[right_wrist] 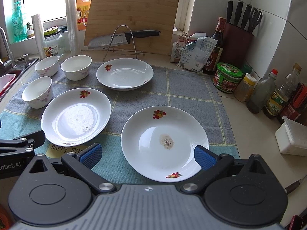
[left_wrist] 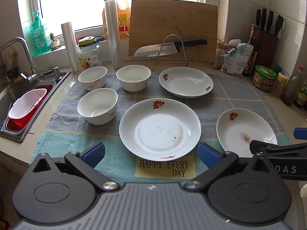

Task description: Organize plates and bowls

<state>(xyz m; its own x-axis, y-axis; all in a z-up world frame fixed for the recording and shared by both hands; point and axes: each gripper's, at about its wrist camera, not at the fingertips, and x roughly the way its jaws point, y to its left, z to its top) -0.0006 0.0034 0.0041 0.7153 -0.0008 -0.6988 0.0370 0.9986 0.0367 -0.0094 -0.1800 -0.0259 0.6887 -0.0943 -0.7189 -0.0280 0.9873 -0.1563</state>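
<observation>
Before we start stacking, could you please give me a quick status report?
Left tongs and right tongs open, empty. Three plates and three bowls lie separate on the towel. Nothing in the way.

Daylight floods from the blown-out window [left_wrist: 76, 3] behind; plates [right_wrist: 165, 143] show soft glare; both views are sharp, with fisheye bending and dark corners.

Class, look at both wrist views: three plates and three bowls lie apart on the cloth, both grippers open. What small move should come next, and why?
Probably lower the right gripper onto the near rim of the nearest plate and close. Its open fingers already frame that plate, nothing is stacked yet, and the left gripper faces the middle plate, a likely base for the stack.
</observation>
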